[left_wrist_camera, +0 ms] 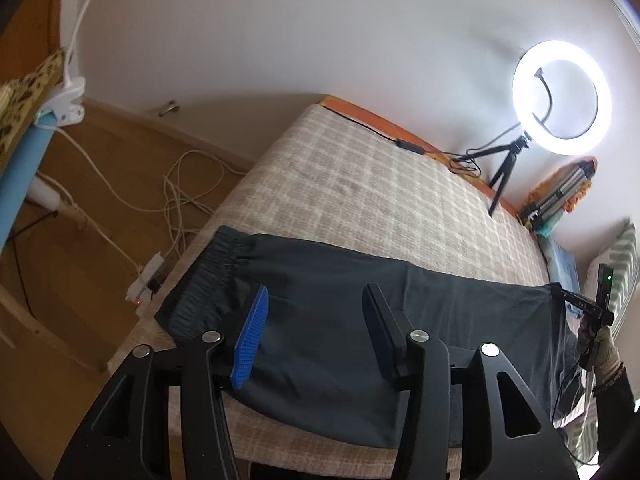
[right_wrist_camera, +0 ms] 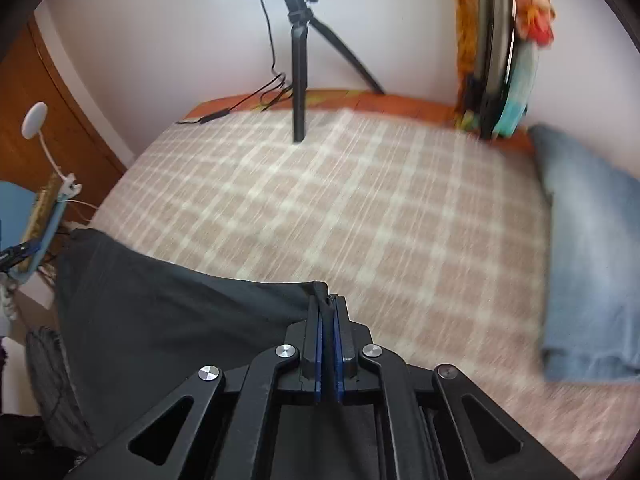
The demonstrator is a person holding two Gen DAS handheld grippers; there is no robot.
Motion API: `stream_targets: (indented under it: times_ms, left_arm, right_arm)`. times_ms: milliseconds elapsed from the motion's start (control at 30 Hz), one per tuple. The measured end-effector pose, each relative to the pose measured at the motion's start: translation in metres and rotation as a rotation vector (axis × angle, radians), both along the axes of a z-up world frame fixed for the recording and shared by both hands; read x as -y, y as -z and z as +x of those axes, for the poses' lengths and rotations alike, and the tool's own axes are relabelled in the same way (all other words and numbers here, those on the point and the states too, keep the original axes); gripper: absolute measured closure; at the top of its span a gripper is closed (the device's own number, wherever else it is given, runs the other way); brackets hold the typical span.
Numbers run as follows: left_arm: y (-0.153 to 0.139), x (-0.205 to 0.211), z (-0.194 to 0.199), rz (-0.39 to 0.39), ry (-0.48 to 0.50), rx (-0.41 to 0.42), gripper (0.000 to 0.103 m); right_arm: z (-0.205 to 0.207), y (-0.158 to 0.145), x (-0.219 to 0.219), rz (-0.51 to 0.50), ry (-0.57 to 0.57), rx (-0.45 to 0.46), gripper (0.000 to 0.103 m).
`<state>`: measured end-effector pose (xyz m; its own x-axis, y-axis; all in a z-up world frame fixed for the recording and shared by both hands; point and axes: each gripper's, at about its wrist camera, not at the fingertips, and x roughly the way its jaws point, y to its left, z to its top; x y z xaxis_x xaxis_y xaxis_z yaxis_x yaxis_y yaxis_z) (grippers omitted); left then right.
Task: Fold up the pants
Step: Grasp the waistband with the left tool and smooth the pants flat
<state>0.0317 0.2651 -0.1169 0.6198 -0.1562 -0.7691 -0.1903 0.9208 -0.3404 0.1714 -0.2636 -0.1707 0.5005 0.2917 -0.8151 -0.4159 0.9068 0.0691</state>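
Dark pants (left_wrist_camera: 340, 292) lie across the near edge of a bed with a beige checked cover (left_wrist_camera: 380, 184), elastic waistband (left_wrist_camera: 208, 276) at the left. My left gripper (left_wrist_camera: 316, 320) is open and empty, hovering over the pants' middle near the waist end. My right gripper (right_wrist_camera: 328, 308) is shut on the leg-end fabric of the pants (right_wrist_camera: 180, 312) and lifts that end a little; it shows at the right edge of the left wrist view (left_wrist_camera: 592, 312).
A lit ring light on a black tripod (left_wrist_camera: 560, 98) stands at the bed's far side, with its cable (left_wrist_camera: 408, 146). Folded blue jeans (right_wrist_camera: 592, 248) lie at the right. White cables and a power strip (left_wrist_camera: 148, 280) lie on the wooden floor at left.
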Motion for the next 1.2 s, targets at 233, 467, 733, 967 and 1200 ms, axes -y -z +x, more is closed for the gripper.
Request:
stream_targets:
  times_ms: [233,467,733,967,1200]
  left_arm:
    - [0.026,-0.052,-0.018,-0.152,-0.14,-0.043,0.051]
    - [0.048,-0.091,-0.039,-0.277,-0.265,-0.085,0.05]
    - [0.078,-0.081,-0.042,-0.315,-0.25,-0.142,0.05]
    - [0.088,-0.065,-0.018,-0.149,-0.197,-0.192,0.05]
    - [0.097,-0.067,-0.007,-0.057,-0.176,-0.16,0.051]
  right_arm:
    - [0.015,0.028,-0.012,-0.112,-0.001,-0.041,0.098]
    - [0.003,0.022,-0.013,-0.108,0.042,-0.018,0.064]
    - [-0.035,-0.008,-0.031,-0.039,0.023,0.044,0.063]
    - [-0.064,-0.028,-0.052,0.035,-0.015,0.06,0.063]
    - [-0.078,-0.04,-0.067,0.045,-0.032,0.076,0.062]
